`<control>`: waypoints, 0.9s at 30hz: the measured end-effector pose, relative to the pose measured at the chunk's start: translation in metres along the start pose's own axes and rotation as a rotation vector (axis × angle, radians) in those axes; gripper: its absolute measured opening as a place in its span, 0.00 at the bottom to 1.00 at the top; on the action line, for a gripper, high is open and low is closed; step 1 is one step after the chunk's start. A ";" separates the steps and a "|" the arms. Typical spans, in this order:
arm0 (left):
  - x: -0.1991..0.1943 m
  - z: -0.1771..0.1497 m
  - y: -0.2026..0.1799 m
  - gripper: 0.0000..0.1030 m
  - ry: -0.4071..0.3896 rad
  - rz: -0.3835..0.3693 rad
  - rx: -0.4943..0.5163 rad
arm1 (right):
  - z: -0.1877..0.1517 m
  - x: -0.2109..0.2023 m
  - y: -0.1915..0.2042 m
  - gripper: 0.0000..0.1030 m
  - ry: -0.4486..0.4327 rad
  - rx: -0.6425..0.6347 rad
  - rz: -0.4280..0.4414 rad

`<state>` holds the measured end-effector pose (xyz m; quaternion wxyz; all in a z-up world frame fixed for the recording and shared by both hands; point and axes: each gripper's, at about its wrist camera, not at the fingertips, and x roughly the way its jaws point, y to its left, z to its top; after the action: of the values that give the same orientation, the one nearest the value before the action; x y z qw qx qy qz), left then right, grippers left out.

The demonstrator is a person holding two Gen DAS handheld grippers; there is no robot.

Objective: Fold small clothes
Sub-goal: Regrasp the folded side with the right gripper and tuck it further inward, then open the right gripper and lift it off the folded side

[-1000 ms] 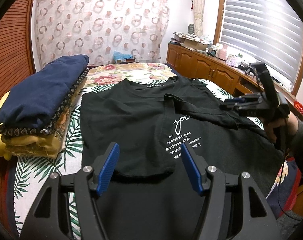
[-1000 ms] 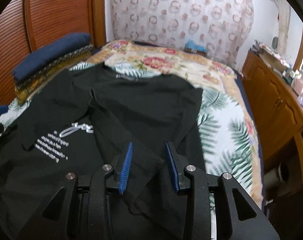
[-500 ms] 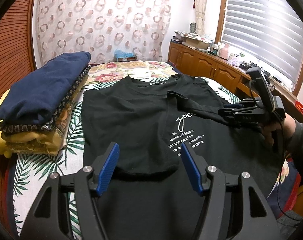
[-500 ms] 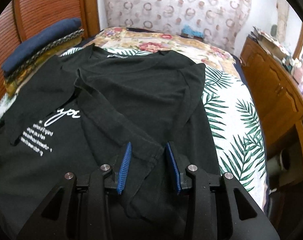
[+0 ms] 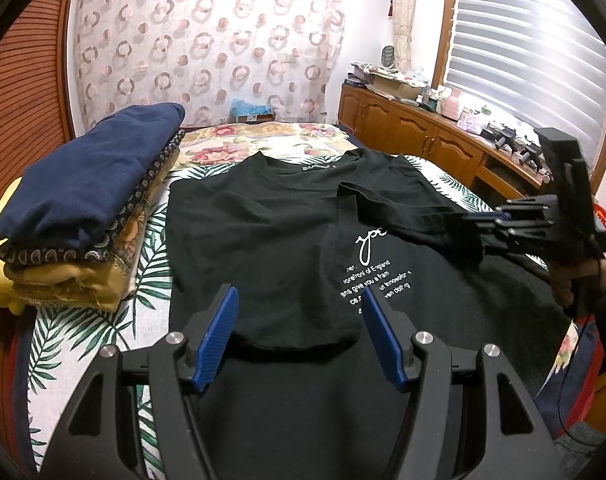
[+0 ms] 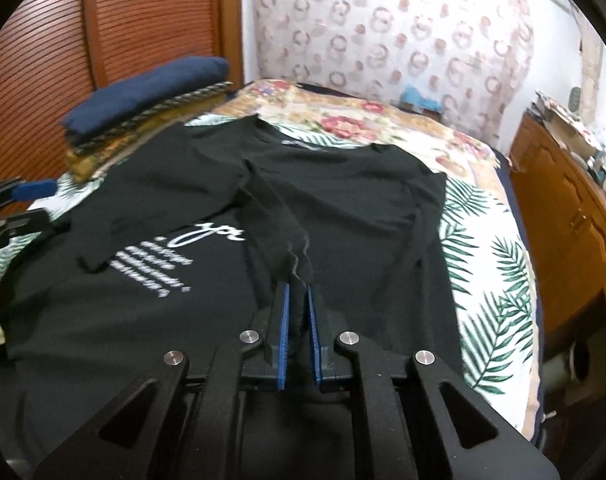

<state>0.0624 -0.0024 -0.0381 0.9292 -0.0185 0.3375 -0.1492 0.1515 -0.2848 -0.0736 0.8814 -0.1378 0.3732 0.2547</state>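
The right hand-held gripper [image 6: 297, 312] is closing, pinching the sleeve [image 6: 279, 232] of the black T-shirt [image 6: 343, 200] spread on the bed [image 6: 487, 248] ahead, ready to fold it inward. The left hand-held gripper [image 5: 299, 332] is hovering apart, empty, above the shirt's folded near edge.

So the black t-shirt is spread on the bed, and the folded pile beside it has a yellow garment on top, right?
Not quite. The black t-shirt is spread on the bed, but the folded pile beside it has a navy blue garment on top; yellow lies at the bottom. The left wrist view shows it.
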 end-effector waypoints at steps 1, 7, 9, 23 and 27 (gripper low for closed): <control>0.000 0.000 0.001 0.62 0.000 0.001 -0.001 | -0.001 -0.002 0.005 0.06 -0.001 -0.008 0.014; 0.005 0.003 0.011 0.61 -0.001 0.008 -0.020 | -0.014 -0.004 0.028 0.07 0.020 -0.035 0.080; 0.005 0.003 0.013 0.62 0.000 0.012 -0.020 | -0.020 -0.003 0.037 0.09 0.038 -0.046 0.098; 0.021 0.038 0.036 0.61 -0.001 0.050 0.030 | 0.001 0.005 0.011 0.36 0.011 -0.057 0.003; 0.032 0.059 0.044 0.61 0.017 0.052 0.038 | 0.013 0.022 -0.020 0.36 0.015 -0.056 -0.071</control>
<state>0.1347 0.0260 -0.0188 0.9301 0.0093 0.3430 -0.1313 0.1832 -0.2882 -0.0791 0.8828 -0.1775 0.3676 0.2323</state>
